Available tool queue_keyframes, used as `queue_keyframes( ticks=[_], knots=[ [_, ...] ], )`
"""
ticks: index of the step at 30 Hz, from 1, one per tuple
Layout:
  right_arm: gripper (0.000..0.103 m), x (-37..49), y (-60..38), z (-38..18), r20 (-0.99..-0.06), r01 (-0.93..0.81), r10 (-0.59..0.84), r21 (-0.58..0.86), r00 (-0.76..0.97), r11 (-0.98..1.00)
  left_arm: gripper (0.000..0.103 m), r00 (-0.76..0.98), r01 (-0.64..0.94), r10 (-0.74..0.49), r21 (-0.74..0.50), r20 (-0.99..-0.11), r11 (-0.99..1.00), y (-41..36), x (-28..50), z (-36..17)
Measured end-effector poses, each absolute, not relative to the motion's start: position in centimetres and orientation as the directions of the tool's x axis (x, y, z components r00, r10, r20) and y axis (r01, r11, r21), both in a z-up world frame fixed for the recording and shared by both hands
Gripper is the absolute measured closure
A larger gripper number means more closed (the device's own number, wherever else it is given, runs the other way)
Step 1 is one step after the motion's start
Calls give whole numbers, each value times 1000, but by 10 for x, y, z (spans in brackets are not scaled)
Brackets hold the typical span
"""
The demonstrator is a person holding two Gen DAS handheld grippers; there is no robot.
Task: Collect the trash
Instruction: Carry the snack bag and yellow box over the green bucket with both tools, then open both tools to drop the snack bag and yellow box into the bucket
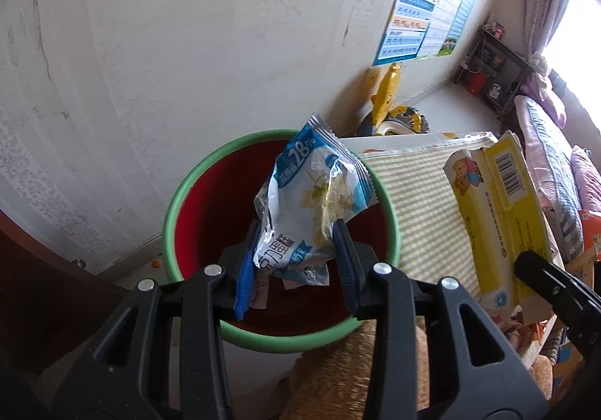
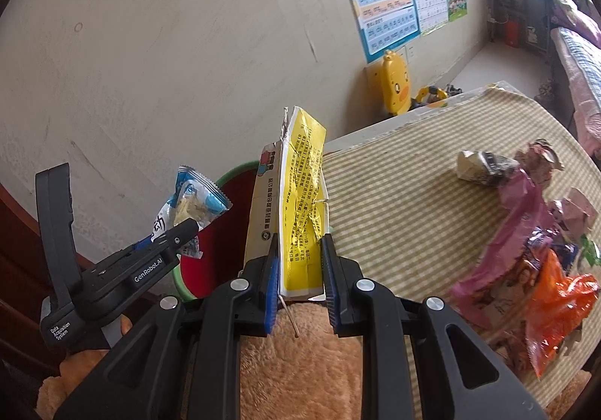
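A blue and white snack wrapper hangs over the mouth of a red bin with a green rim, and my left gripper is shut on its lower end. That wrapper and the left gripper also show in the right wrist view, beside the bin. My right gripper is shut on a flattened yellow carton, held upright at the table edge next to the bin. The carton appears at the right of the left wrist view, with a right gripper finger below it.
A green striped cloth covers the table. Crumpled foil, a pink wrapper and an orange wrapper lie on its right side. A tan plush toy sits below the grippers. A yellow duck toy stands by the wall.
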State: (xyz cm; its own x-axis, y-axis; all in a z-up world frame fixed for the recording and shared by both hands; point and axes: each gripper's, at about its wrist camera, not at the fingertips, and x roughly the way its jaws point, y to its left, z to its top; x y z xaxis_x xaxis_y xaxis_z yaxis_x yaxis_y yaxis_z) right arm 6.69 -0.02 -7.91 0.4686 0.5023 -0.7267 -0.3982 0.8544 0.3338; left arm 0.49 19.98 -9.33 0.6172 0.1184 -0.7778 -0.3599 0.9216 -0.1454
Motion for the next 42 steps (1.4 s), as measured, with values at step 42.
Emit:
queue_keyframes(
  ticks=[42],
  knots=[
    [44, 85, 78, -99, -790, -485, 410, 166, 455, 858, 38, 484, -462, 136, -120, -865, 878, 240, 21, -150]
  ],
)
